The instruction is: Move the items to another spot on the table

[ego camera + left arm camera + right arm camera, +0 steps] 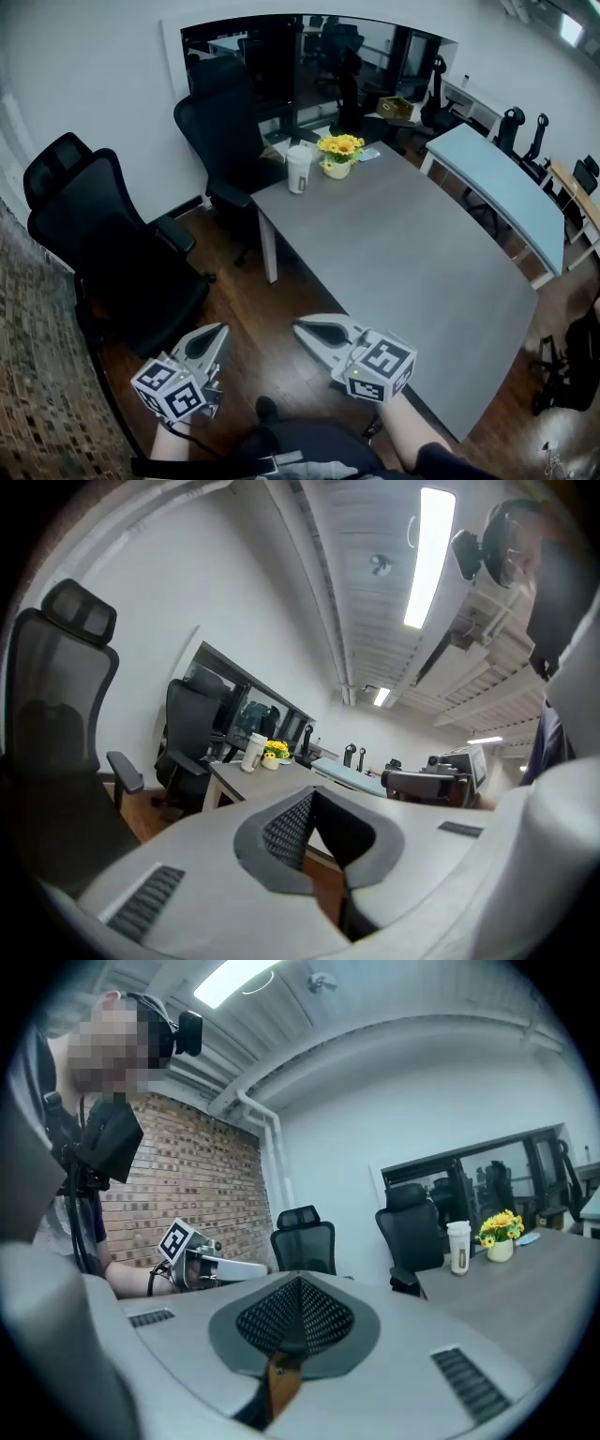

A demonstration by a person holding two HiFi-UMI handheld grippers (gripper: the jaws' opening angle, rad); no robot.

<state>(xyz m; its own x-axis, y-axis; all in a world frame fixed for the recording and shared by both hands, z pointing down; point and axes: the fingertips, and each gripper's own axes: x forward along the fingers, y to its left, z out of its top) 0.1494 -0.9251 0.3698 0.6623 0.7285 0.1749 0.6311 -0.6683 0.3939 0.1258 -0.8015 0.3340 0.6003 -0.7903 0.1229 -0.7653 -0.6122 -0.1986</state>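
Head view: the cup (299,170) and the flowerpot (337,168) stand side by side at the table's (412,262) far corner. The cup is a tall white cylinder with a lid. The pot is small, pale and round, topped with yellow blooms. The table's top is flat, matte grey. The left gripper (217,333) and right gripper (305,328) hang off the table's near end, over the wood floor (272,361), well apart from both items. I judge the reach has not begun.

Left gripper view: the jaws are pressed together with nothing between them, their ribbed dark pads meeting inside smooth grey shells. That suits an approach with no load. Cup and pot show small, far along the table.

Right gripper view: these jaws are likewise closed and empty, mesh-textured pads touching. The table lies to the right, and the two items stand at its far end beside a black chair (412,1227).
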